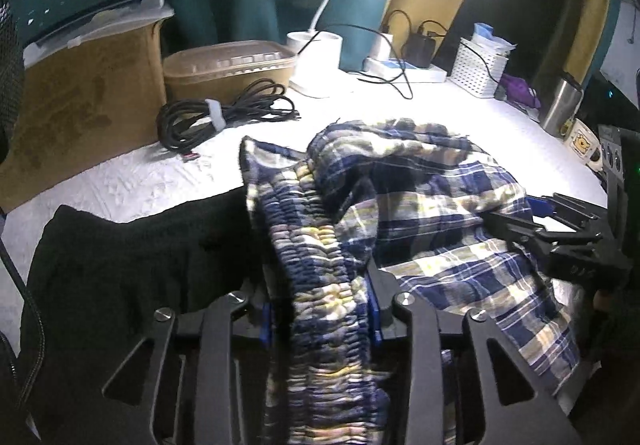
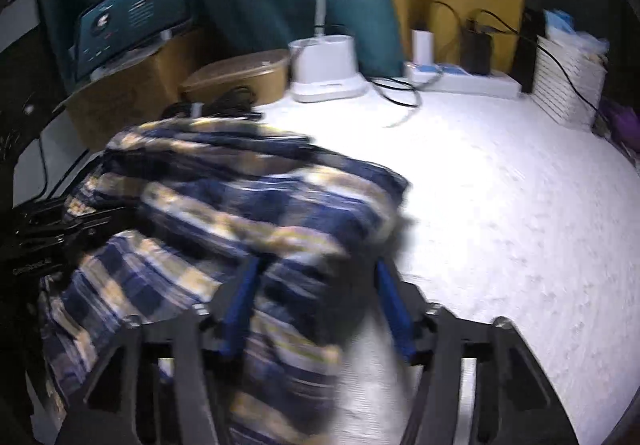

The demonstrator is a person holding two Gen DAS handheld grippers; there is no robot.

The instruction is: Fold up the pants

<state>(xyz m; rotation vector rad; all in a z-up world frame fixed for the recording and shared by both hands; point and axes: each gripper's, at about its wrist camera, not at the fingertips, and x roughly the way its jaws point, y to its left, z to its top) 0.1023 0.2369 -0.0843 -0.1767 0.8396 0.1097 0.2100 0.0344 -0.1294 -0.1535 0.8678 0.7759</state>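
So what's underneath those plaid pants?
The plaid pants lie on a white textured table cover; their left edge overlaps a black garment. Whatever else lies beneath is covered.

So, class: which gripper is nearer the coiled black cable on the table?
Left. The left gripper grips the pants on the side where the cable lies, just beyond. The right gripper is on the pants' far side from the cable.

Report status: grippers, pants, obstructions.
Left gripper shut on plaid pants waistband. Right gripper open, straddling the fabric. Black garment lies alongside.
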